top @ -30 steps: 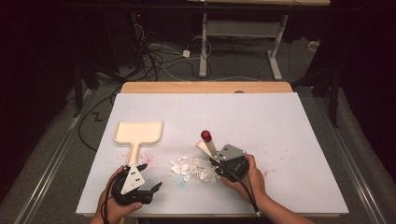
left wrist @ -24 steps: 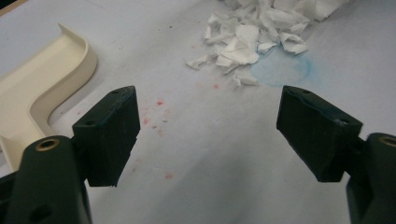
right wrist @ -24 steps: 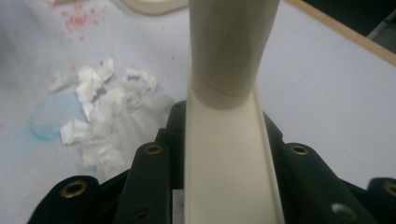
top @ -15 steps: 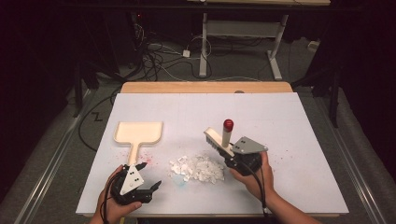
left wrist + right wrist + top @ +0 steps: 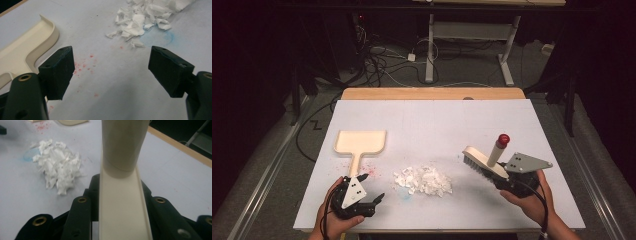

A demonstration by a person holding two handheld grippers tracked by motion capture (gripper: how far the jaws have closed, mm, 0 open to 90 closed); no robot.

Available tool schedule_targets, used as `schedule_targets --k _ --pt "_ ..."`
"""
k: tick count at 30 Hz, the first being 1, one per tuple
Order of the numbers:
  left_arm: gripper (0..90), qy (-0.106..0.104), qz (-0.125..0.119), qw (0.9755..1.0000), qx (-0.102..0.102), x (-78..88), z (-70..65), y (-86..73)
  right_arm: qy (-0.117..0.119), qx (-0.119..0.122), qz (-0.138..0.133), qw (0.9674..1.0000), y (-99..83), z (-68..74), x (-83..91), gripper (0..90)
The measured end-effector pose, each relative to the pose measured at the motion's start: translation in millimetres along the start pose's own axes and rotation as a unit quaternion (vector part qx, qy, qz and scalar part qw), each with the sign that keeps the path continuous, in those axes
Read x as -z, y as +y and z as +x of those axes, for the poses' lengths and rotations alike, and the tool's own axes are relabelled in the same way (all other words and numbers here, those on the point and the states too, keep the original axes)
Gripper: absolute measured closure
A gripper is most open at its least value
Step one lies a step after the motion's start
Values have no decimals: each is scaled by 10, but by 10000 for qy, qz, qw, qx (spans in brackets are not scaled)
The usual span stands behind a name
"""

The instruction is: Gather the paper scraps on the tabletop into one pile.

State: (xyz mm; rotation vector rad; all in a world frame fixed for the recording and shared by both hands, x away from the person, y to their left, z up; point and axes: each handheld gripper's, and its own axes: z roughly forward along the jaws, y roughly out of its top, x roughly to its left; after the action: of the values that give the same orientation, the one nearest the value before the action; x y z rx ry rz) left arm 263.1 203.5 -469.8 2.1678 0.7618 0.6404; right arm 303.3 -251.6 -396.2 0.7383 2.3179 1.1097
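Shredded paper pile (image 5: 423,180) sits mid-table, near the front edge. Right gripper (image 5: 512,181) is clamped on the cream brush (image 5: 484,161), held off to the pile's right, bristles facing it; probably staged for a sweep. Left gripper (image 5: 362,200) rests jaws apart, holding nothing, just beside the dustpan (image 5: 360,143) handle, likely to grab it.

High view overhead facing forward, 2 gripper views close, sharing paper scraps (image 5: 423,180)

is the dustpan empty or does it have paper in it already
Empty. The dustpan lies flat on the table with a bare cream tray in the high view, and the shredded paper pile sits apart from it, to its right.
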Motion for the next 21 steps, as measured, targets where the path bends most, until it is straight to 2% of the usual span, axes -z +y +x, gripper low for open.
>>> schedule_targets --k 1,4,6,7,9,10,13,16,19,20,21 --pt "204 0 -1 10000 -10 0 -4 6 0 0 0 10000 0 0 0 684" --pt "204 8 -3 10000 -27 2 -18 23 331 106 197 9992 -97 39 77 684" --pt "204 10 6 10000 -44 0 -25 27 386 148 223 9989 -113 55 84 684" --pt "204 11 9 10000 -47 -2 -25 27 517 194 314 9980 -140 89 79 685" --pt "204 5 5 10000 -42 -6 -19 25 599 223 311 9975 -149 110 66 684" --pt "204 6 7 10000 -34 -9 -15 24 673 288 400 9965 -148 155 14 685" --pt "204 -6 21 10000 -20 -14 -6 17 693 308 419 9962 -142 199 -57 684" --pt "204 -4 7 10000 9 -2 8 9 853 330 523 9944 -104 322 -226 684" --pt "204 11 -25 10000 14 11 14 9 1013 410 491 9928 -16 441 -344 685" --pt "204 11 -25 10000 14 11 14 9 1013 410 491 9928 -16 441 -344 685" --pt "204 8 -31 10000 15 13 16 9 1163 443 444 9912 57 508 -424 685"
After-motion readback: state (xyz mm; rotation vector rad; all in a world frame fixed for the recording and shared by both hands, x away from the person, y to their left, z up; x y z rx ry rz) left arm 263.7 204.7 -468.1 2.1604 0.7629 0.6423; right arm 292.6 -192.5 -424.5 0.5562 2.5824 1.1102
